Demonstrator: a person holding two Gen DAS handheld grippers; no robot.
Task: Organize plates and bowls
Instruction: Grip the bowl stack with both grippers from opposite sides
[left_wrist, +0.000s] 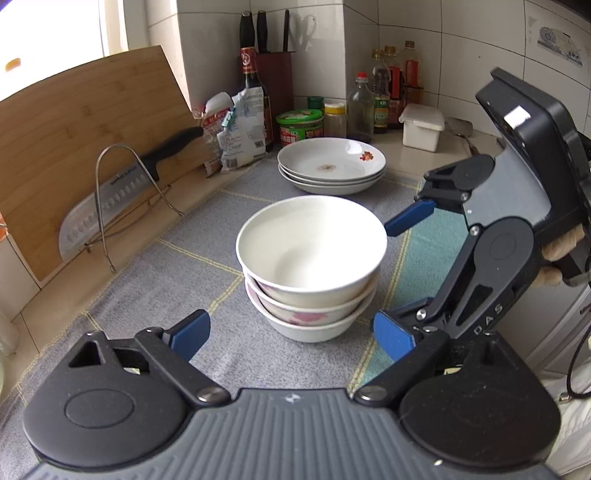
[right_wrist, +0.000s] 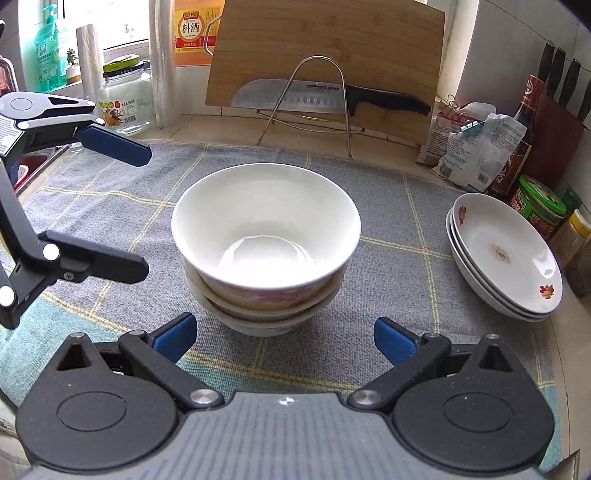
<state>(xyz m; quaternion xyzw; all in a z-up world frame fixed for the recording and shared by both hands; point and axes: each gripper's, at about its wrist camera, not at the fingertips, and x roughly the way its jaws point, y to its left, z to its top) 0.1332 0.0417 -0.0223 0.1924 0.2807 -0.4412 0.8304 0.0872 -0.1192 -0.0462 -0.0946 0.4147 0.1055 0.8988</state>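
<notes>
Progress: three white bowls nested in one stack (left_wrist: 308, 269) at centre of the checked cloth (left_wrist: 155, 291). Three shallow plates nested in a second stack (left_wrist: 331, 168), at 12 o'clock of the bowls in the left wrist view and at 3 o'clock in the right wrist view. No loose dishes visible; judged near complete, possibly only withdrawal left.

Left gripper (left_wrist: 291, 339): jaws wide apart, nothing between them, sitting at 6 o'clock of the bowl stack and clear of it, pitched downward.

Right gripper (right_wrist: 284, 338): jaws apart and empty, also short of the bowls, angled downward. One pad (left_wrist: 408, 218) lies close beside the top bowl's rim at 3 o'clock; contact unclear.
</notes>
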